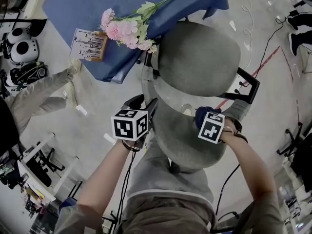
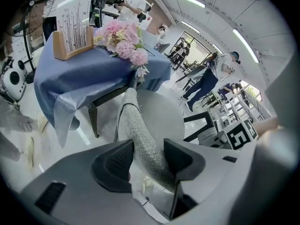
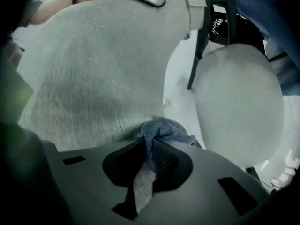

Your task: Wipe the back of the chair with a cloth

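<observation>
The grey fabric chair stands below me, its round seat (image 1: 200,57) beyond the curved backrest (image 1: 187,140). My left gripper (image 1: 145,110) is at the backrest's left edge; in the left gripper view its jaws are shut on that fabric edge (image 2: 140,135), which runs up between the two black pads (image 2: 112,165). My right gripper (image 1: 204,115) is at the backrest's right side, shut on a bunched blue cloth (image 3: 161,130). The cloth (image 1: 202,112) rests against the backrest's surface (image 3: 93,78). The seat (image 3: 239,102) shows to the right in that view.
A table under a blue cover (image 1: 122,9) stands beyond the chair, with pink flowers (image 1: 126,30) and a wooden card holder (image 1: 88,45) on it. A person's legs (image 1: 39,91) are at the left. A black armrest (image 1: 248,84) juts right; cables (image 1: 273,48) cross the floor.
</observation>
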